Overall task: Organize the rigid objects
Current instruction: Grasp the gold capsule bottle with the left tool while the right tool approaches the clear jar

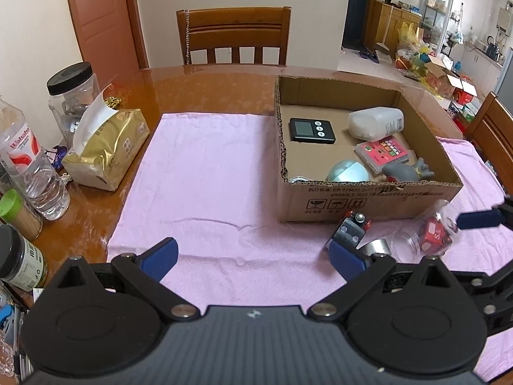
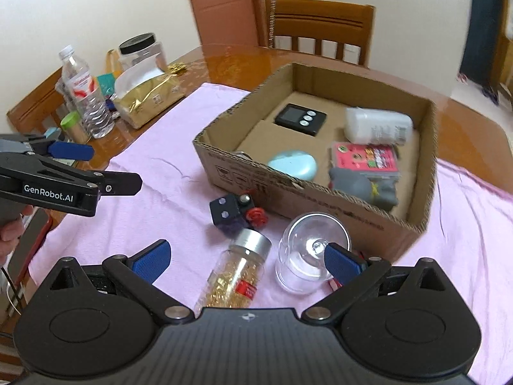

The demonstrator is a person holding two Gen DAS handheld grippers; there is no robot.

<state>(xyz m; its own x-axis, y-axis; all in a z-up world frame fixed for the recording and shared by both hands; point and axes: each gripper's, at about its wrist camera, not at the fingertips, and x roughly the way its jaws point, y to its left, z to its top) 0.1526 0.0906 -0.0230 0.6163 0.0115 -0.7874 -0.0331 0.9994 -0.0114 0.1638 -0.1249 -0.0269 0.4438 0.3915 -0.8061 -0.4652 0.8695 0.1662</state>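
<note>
Cardboard box is sitting on the pink cloth, already holding a black timer, white bottle, pink card case, teal round thing and grey figure. Three items are lying loose on the cloth just in front of the box's near wall: black cube toy with red wheels, silver-capped jar of gold bits, clear plastic capsule on its side.

Right gripper is hovering low over the jar and capsule, fingers spread wide, gripping nothing. Its right fingertip is overlapping the capsule in view; can't tell whether it's touching.

Left gripper is hanging back over bare cloth, also spread wide and empty.

Judging the step: picking up the remaining loose items, right side lining up on the jar or capsule; can't say which.

Next move needs: centring the fingers around one item only, closing across its narrow width, lifting clear of the box wall. Both are round and lying flat, so they're likely rolling if nudged. The capsule looks slick.
</note>
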